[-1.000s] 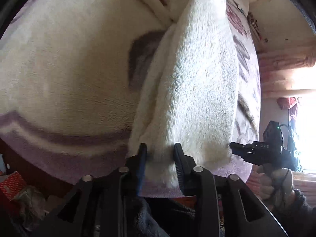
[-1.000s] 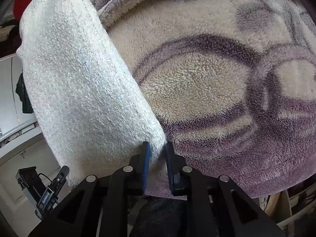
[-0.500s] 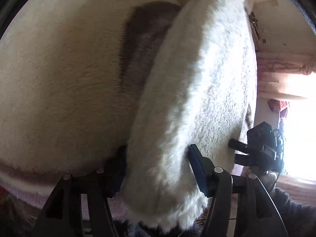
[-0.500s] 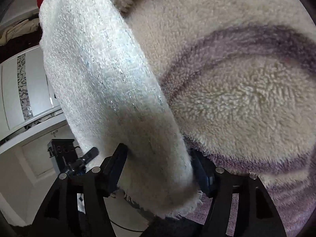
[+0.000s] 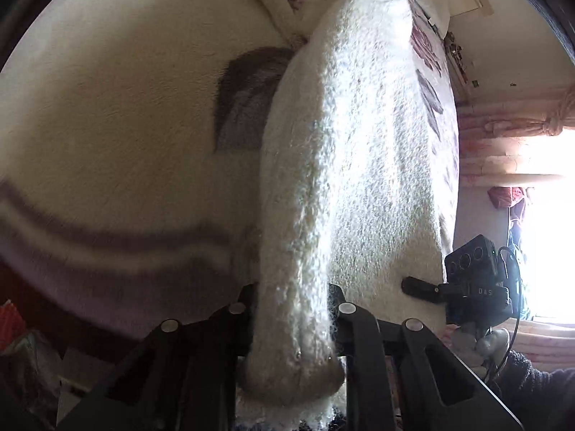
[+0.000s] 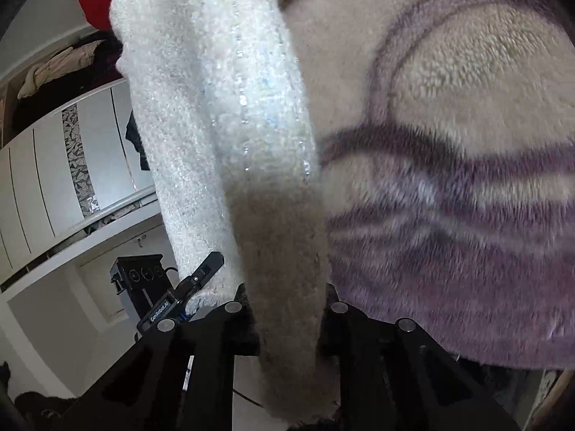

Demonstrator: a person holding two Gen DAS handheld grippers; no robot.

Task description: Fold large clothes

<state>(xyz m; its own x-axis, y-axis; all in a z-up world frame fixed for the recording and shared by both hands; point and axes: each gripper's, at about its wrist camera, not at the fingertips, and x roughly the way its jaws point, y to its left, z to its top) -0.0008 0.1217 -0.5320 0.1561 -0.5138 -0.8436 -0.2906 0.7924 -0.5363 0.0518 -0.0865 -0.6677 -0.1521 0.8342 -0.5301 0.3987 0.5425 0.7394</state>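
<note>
**Both grippers clamped on the white knit garment**

The left gripper point(image 5: 293, 309) had just been closing, and its jaws pinched a thick bunched fold of the fuzzy white knit garment point(image 5: 352, 165), which ran up and away from the fingers over a cream-and-purple fleece blanket point(image 5: 118, 136). The right gripper point(image 6: 287, 305) had likewise just been closing — its jaws squeezed another fold of the same garment point(image 6: 222, 107), whose glittery threads showed in the right wrist view. The garment lay on the blanket, its near edge lifted in both grips. In the left wrist view the right gripper point(image 5: 420, 285) reached the garment's far side, held by a hand point(image 5: 478, 341) — beside a bright window point(image 5: 542, 244).
</note>
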